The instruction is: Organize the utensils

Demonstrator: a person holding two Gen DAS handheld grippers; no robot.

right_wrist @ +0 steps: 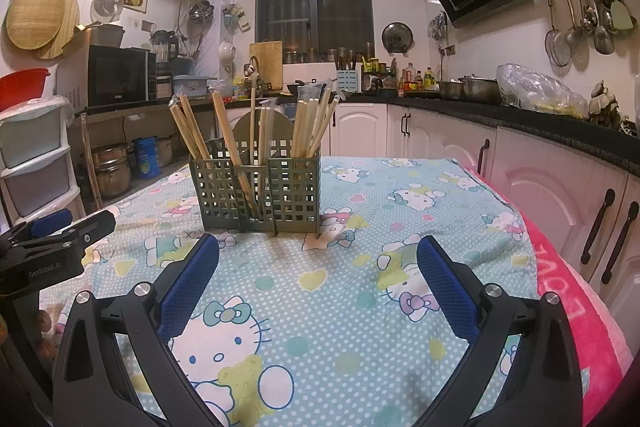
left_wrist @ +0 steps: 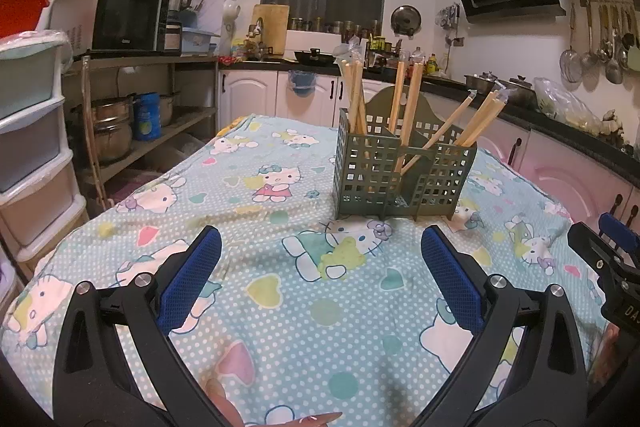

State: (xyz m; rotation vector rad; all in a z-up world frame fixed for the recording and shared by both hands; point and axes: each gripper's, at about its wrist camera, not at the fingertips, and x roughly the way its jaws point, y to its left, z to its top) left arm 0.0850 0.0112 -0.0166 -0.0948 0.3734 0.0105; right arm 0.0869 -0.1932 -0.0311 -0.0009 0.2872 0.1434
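Observation:
A green lattice utensil holder (left_wrist: 402, 175) stands upright on the table, also in the right wrist view (right_wrist: 256, 193). Several wrapped wooden chopsticks (left_wrist: 408, 107) stand in its compartments; they also show in the right wrist view (right_wrist: 308, 125). My left gripper (left_wrist: 320, 263) is open and empty, low over the cloth, in front of the holder. My right gripper (right_wrist: 318, 267) is open and empty, also in front of the holder. The right gripper shows at the right edge of the left view (left_wrist: 608, 259). The left gripper shows at the left edge of the right view (right_wrist: 60, 239).
The table wears a blue Hello Kitty cloth (left_wrist: 280, 307). A pink towel (right_wrist: 572, 307) lies along the table's right edge. Plastic drawers (left_wrist: 28, 147) and a shelf with pots (left_wrist: 120, 123) stand left. Kitchen counters (right_wrist: 520, 115) run behind and right.

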